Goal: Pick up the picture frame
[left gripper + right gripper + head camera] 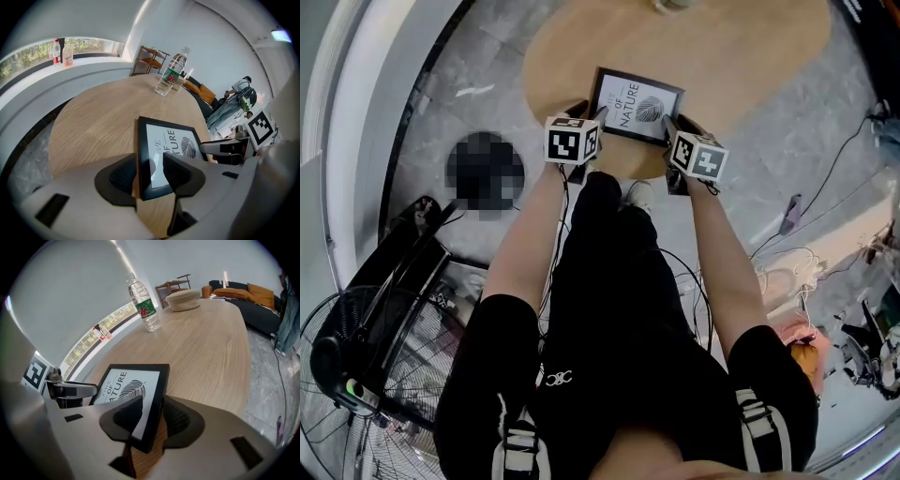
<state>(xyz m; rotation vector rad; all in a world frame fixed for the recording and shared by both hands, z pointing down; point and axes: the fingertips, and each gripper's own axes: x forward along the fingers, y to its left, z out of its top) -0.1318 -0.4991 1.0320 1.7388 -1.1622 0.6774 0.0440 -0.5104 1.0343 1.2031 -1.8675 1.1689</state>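
Grasping step, not yet a lift. The left gripper (150, 160) is spread, straddling the near left edge of the picture frame (174, 139), pads not pressing. The right gripper (152, 401) straddles the near right edge more narrowly, with no firm pinch evident. The frame lies just ahead on the tabletop (101, 117). Next: close both evenly, then raise level. A bottle (171, 77) stands well beyond.
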